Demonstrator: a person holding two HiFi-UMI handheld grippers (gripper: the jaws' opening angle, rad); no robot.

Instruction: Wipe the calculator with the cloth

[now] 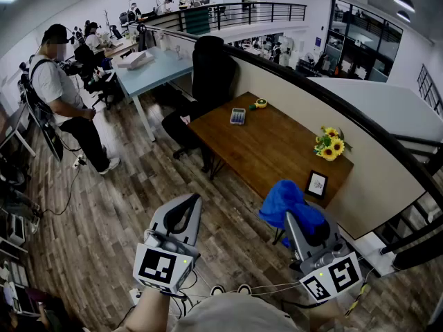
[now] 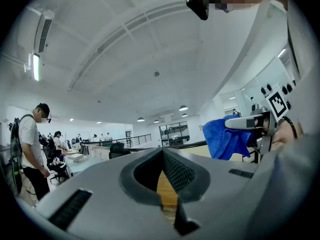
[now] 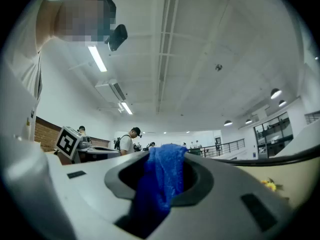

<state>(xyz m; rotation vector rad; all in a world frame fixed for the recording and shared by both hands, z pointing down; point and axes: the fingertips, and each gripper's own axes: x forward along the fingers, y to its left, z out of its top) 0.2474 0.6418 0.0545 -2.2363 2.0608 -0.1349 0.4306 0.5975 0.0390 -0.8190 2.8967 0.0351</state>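
The right gripper (image 1: 296, 221) pointed toward 12 o'clock, its marker cube (image 1: 331, 277) nearest the person. Its jaws were clamped on the blue cloth (image 1: 287, 203), which bunched above the tips and hung down on both sides. In the right gripper view the cloth (image 3: 161, 179) filled the gap between the jaws. The left gripper (image 1: 185, 207) was held level with it at 9 o'clock, tilted toward 1 o'clock. In the left gripper view its jaws were pressed together with nothing between them, and the cloth (image 2: 224, 136) showed at 3 o'clock.

The calculator (image 1: 237, 116) lay flat near the far end of the wooden table (image 1: 277, 158), at 12 o'clock from the grippers and well apart from both. Its long axis ran roughly from 6 to 12 o'clock; which end held the display could not be told. A small yellow and green object (image 1: 259, 104) lay near it at 2 o'clock.

Closer in, a small picture frame (image 1: 317, 184) stood just beside the cloth at 2 o'clock, with a bunch of sunflowers (image 1: 329, 144) beyond it along the wall edge. A black chair (image 1: 211, 68) stood at the table's far end. A person (image 1: 62, 95) stood well off at 10 o'clock.
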